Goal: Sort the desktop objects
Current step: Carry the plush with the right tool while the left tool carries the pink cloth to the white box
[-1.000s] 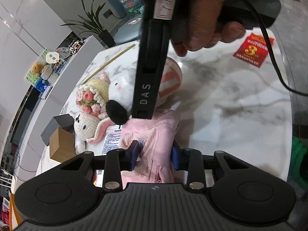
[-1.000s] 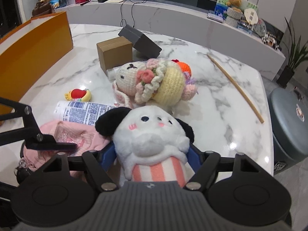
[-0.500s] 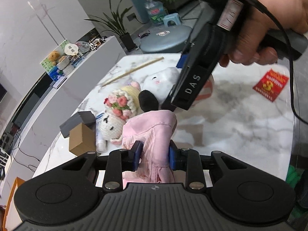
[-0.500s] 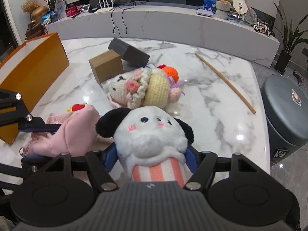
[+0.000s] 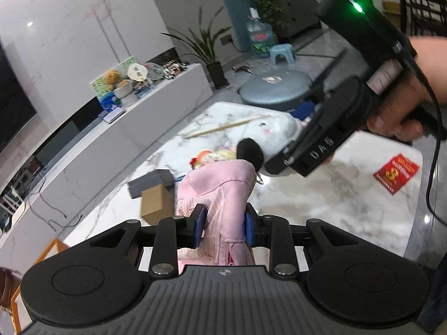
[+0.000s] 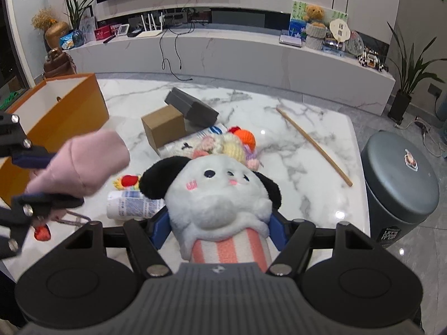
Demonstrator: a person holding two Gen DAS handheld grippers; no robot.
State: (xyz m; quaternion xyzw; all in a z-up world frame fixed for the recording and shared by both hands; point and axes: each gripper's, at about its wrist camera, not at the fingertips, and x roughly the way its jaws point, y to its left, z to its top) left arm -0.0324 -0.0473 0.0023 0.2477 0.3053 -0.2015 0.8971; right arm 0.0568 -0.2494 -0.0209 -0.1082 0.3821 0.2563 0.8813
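Note:
My left gripper (image 5: 223, 227) is shut on a pink fabric pouch (image 5: 220, 192) and holds it above the marble table (image 5: 321, 195); the pouch also shows at the left of the right wrist view (image 6: 83, 164). My right gripper (image 6: 218, 231) is shut on a white plush dog (image 6: 220, 198) with black ears and a striped body, lifted off the table. The dog and right gripper show in the left wrist view (image 5: 273, 134). An open orange box (image 6: 64, 111) stands at the table's left.
On the table lie a crochet doll (image 6: 232, 145), a white tube (image 6: 131, 206), a small red-yellow toy (image 6: 127, 181), a cardboard box (image 6: 163, 128), a grey box (image 6: 192, 106), a wooden stick (image 6: 313, 145) and a red card (image 5: 396, 171). A grey stool (image 6: 402, 184) stands right.
Both grippers have risen from the table with their loads. The pink pouch was lifted off the surface and the plush dog went up with it. The views now look farther across the room.

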